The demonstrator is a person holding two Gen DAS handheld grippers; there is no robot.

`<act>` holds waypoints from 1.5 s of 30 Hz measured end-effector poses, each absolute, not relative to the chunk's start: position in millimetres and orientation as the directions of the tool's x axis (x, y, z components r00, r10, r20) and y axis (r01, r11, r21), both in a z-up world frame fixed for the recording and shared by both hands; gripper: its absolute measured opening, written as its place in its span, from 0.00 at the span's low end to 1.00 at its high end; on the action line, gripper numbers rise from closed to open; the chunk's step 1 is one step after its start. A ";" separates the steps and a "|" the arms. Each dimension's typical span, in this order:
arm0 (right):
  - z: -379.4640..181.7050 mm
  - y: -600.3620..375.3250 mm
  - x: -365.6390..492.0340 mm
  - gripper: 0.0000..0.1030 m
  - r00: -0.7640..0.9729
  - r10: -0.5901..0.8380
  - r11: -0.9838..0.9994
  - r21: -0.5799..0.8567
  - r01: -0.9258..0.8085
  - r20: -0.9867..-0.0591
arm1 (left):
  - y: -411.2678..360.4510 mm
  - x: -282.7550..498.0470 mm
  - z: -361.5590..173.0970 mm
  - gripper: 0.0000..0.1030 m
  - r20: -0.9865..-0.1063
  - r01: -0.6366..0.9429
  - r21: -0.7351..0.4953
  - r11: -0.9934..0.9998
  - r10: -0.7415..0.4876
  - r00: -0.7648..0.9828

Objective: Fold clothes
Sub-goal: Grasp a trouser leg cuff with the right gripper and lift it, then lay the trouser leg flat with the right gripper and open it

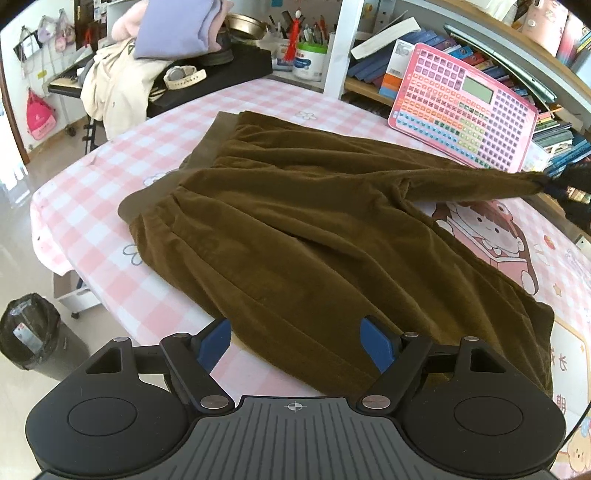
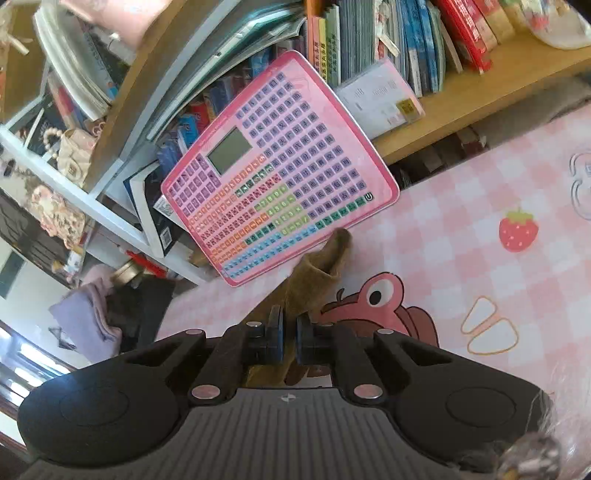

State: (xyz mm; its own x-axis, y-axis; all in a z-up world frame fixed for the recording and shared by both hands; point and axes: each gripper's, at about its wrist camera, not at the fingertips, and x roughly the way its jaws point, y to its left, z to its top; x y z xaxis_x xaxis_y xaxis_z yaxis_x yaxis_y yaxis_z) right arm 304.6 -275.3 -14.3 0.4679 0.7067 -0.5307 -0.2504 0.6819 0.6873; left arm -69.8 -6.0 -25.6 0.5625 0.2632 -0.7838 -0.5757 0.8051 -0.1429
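Note:
Brown velvety trousers [image 1: 295, 229] lie spread on the pink checked table cover [image 1: 129, 158], waistband toward the far left. My left gripper [image 1: 295, 347] is open, its blue pads on either side of the near trouser edge, touching nothing that I can tell. One trouser leg stretches to the far right, where my right gripper [image 1: 554, 182] holds its end lifted. In the right wrist view my right gripper [image 2: 290, 332] is shut on the brown leg end [image 2: 317, 273], which sticks out past the fingers.
A pink button-board toy [image 1: 465, 110] leans on the bookshelf [image 2: 480, 92] behind the table. A cream garment and purple cloth [image 1: 173, 29] pile on a black stand at the far left. A bin [image 1: 29, 332] stands on the floor at left.

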 end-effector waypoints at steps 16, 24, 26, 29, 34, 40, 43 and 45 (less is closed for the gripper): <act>-38.3 -288.2 265.0 0.37 0.495 0.535 0.845 0.446 -0.297 -0.684 | 2.2 -69.6 -21.2 0.77 -0.761 -0.554 -0.140 0.821 0.268 0.591; -27.1 -297.6 167.7 0.38 0.515 0.528 0.836 0.307 -0.454 -0.675 | 1.0 -52.9 -25.5 0.78 -0.737 -0.526 -0.149 0.838 0.260 0.624; -30.4 -297.1 143.7 0.38 0.492 0.535 0.822 0.287 -0.492 -0.687 | -1.9 -47.8 -25.6 0.78 -0.730 -0.515 -0.152 0.843 0.255 0.634; -35.6 -294.2 112.3 0.38 0.452 0.542 0.799 0.268 -0.539 -0.708 | -6.5 -40.4 -25.8 0.78 -0.726 -0.496 -0.155 0.854 0.242 0.643; -43.7 -288.0 82.8 0.38 0.384 0.563 0.759 0.274 -0.590 -0.732 | -16.7 -30.9 -23.7 0.78 -0.725 -0.449 -0.144 0.882 0.215 0.654; -44.3 -286.6 85.7 0.38 0.386 0.563 0.768 0.290 -0.571 -0.731 | -17.3 -29.9 -20.6 0.78 -0.720 -0.435 -0.131 0.891 0.216 0.660; -44.4 -284.8 86.8 0.38 0.389 0.559 0.773 0.291 -0.564 -0.732 | -11.2 -29.9 -19.1 0.78 -0.715 -0.441 -0.136 0.887 0.220 0.663; -42.5 -283.4 84.8 0.38 0.397 0.556 0.776 0.284 -0.564 -0.730 | -7.2 -27.8 -18.2 0.78 -0.711 -0.436 -0.143 0.889 0.214 0.670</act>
